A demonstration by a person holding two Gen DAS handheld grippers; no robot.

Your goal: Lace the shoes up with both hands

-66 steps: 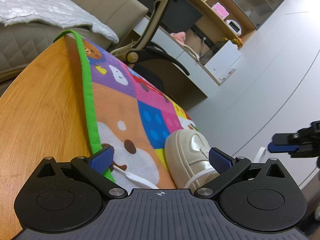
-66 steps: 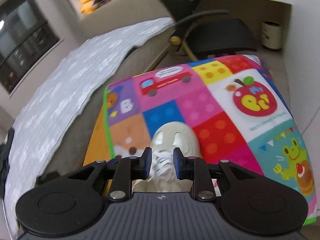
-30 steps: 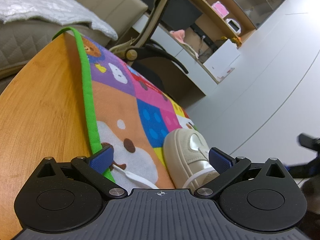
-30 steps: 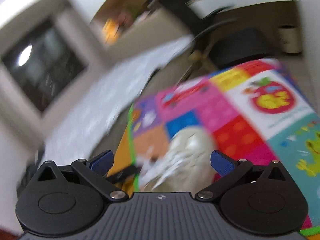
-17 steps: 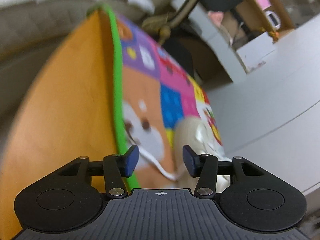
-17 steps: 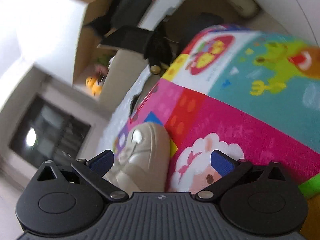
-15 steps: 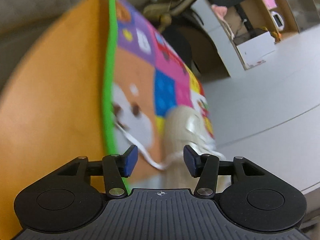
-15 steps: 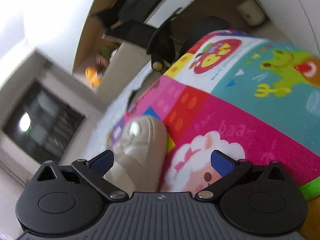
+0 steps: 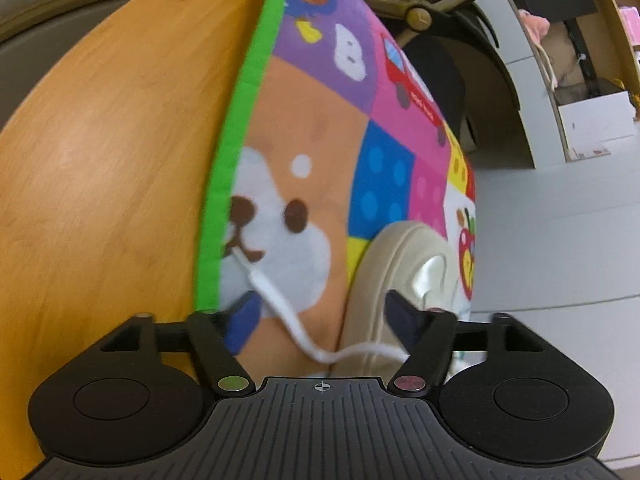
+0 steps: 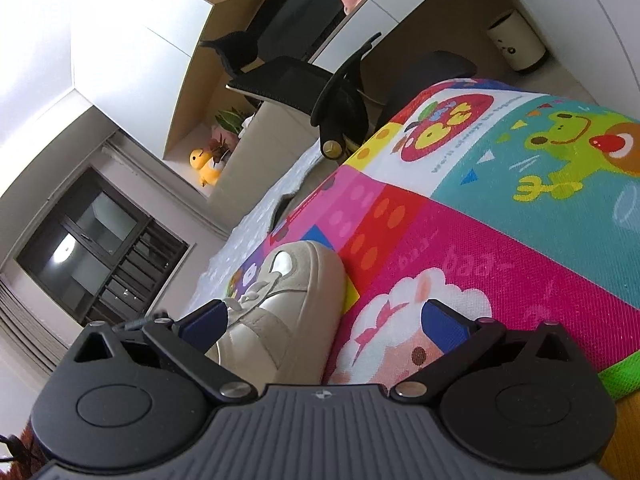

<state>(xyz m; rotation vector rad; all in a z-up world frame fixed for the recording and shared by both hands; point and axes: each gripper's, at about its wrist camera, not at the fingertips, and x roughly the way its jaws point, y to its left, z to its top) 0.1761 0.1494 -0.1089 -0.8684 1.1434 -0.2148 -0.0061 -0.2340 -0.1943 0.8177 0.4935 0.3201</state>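
Note:
A cream shoe (image 9: 404,268) lies on a colourful patchwork mat (image 9: 320,92) on a wooden table (image 9: 100,160). Its white lace (image 9: 280,312) trails loose across the mat, passing between the blue pads of my left gripper (image 9: 320,312) without being pinched. That gripper's jaws are opening. In the right wrist view the same shoe (image 10: 288,300) sits low and left, its laced front near the left pad. My right gripper (image 10: 324,320) stands wide open beside the shoe's side, holding nothing.
A black office chair (image 10: 320,80) stands beyond the mat's far edge, with a desk and shelves behind. A small white bin (image 10: 516,46) is on the floor. A bed with a grey cover lies past the table. The mat has a green border (image 9: 240,120).
My left gripper narrowed, then widened again, rolling and shifting so the lace now runs between its pads. My right gripper opened wide and dropped down low beside the shoe.

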